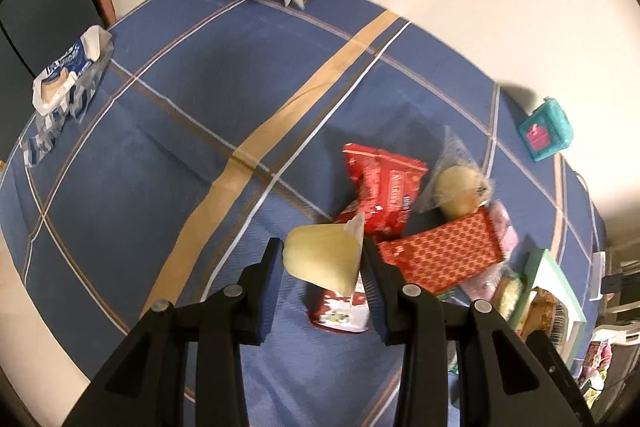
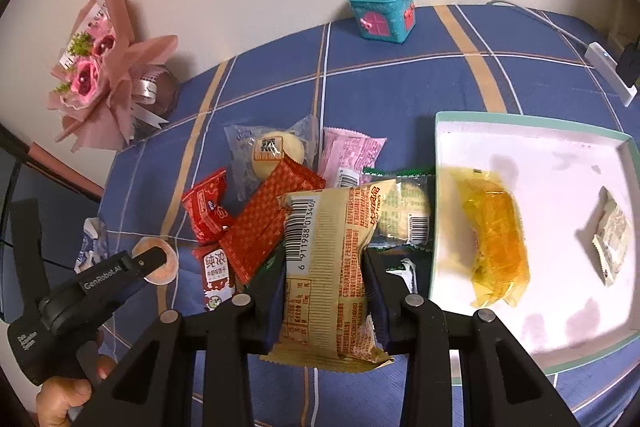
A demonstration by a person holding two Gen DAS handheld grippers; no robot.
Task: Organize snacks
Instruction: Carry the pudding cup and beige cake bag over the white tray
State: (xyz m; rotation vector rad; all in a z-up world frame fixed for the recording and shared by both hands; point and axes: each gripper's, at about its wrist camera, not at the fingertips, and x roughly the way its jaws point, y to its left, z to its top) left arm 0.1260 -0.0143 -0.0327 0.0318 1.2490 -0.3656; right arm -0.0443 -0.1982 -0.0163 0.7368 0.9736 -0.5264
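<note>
the right tongs (image 2: 325, 267) pinch a tan snack packet (image 2: 328, 267) with a barcode on its upper left, held above the blue plaid cloth (image 2: 400, 75) that covers the table, just left of a white tray (image 2: 560, 163) with a green rim. in the tray lie a yellow-orange wrapped snack (image 2: 494, 239) and, well apart toward the right wall, a small pale sachet (image 2: 612, 239). the left tongs (image 1: 322, 259) grip a pale cream-coloured jelly cup (image 1: 324, 255), tilted on its side, above a small red and white packet (image 1: 340, 311). the loose pile sits between the two tools: a red patterned packet (image 2: 268, 223), a red pouch (image 2: 204, 211), a clear-wrapped round pastry (image 2: 276, 151), a pink packet (image 2: 348, 155) and a green-wrapped snack (image 2: 404, 211), several overlapping one another. a teal toy house (image 2: 382, 13) with pink doors stands near the far edge of the table by the wall, and a pink paper bouquet (image 2: 100, 67) leans at the far left corner. in the left wrist view a blue and white wrapper (image 1: 68, 79) lies alone at the cloth's far left edge.
</note>
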